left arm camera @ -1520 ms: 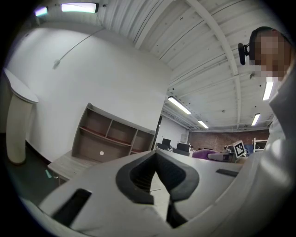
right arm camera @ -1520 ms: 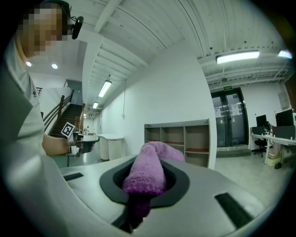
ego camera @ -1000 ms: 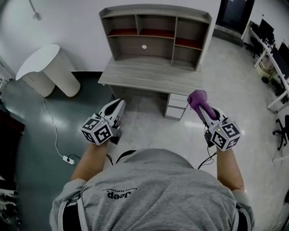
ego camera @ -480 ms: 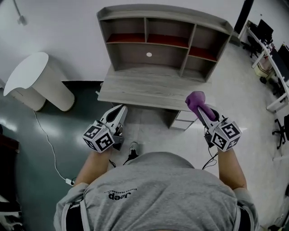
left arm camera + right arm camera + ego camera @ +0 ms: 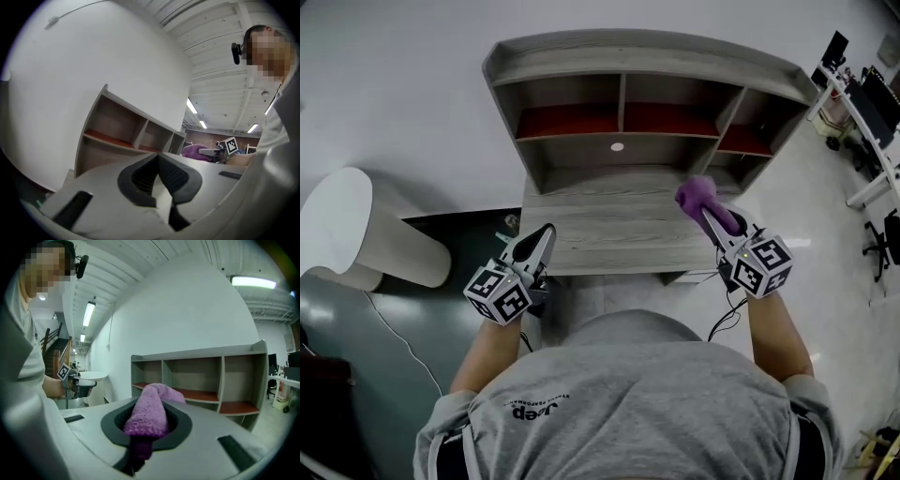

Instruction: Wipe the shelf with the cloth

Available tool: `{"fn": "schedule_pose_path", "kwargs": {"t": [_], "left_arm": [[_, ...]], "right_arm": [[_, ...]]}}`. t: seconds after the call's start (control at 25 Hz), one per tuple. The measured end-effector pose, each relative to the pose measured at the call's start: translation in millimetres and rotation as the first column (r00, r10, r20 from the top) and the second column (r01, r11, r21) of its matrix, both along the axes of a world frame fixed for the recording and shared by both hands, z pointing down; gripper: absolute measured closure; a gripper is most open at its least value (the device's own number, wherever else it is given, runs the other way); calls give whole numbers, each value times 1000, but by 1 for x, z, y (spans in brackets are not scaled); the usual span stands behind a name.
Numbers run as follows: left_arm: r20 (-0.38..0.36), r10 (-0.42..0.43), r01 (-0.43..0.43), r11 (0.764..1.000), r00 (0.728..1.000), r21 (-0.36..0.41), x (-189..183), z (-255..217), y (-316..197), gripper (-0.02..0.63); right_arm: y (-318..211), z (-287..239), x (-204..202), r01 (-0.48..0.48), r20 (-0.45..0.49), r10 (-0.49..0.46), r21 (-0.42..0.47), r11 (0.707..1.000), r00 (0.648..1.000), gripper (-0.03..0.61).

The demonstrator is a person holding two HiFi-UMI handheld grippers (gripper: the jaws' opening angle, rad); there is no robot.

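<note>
A grey wooden shelf unit with red-floored compartments stands on a grey desk against the white wall; it shows too in the left gripper view as the shelf and in the right gripper view. My right gripper is shut on a purple cloth, held over the desk's right part, short of the shelf. The cloth bulges from between the jaws. My left gripper is shut and holds nothing, at the desk's front left edge.
A white rounded pedestal table stands left of the desk on a dark green floor. A cable runs along that floor. Other desks with chairs and monitors stand at the far right.
I have walked up to the desk: it and the shelf now fill the middle of the head view. Both grippers now reach the desk's front, the right one with the cloth over its top.
</note>
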State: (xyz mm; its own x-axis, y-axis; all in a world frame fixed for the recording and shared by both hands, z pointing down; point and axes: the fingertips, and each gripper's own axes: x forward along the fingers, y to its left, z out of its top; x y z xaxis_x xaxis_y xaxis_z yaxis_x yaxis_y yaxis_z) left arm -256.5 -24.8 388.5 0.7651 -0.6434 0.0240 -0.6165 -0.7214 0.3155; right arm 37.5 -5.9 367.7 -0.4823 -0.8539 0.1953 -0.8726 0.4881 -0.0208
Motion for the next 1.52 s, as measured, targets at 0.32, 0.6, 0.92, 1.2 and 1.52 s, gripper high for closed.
{"fn": "schedule_pose_path", "kwargs": {"t": [0.32,0.6,0.92,1.2,1.52], "left_arm": [[1,-35,35,999,999,2,27,-5,-73,597],[24,-198,198,980,980,2,57,-11,-99,597],[42,-165,166,986,985,-21,70,9,-134,597],[36,-64,66,996,997,-52,43,26,-165,598],[36,-73,76,994,997,-83,19,38,-172,598]], "right_arm": [[-109,-1,10,57,-19,-57,14,998,998,515],[-184,7,27,192,-49,-190,38,981,981,515],[-260,28,6,202,-222,-195,8,979,955,515],[-344,54,-42,152,-409,-166,-68,986,897,515],[-407,86,-68,159,-524,-202,-127,979,827,515]]}}
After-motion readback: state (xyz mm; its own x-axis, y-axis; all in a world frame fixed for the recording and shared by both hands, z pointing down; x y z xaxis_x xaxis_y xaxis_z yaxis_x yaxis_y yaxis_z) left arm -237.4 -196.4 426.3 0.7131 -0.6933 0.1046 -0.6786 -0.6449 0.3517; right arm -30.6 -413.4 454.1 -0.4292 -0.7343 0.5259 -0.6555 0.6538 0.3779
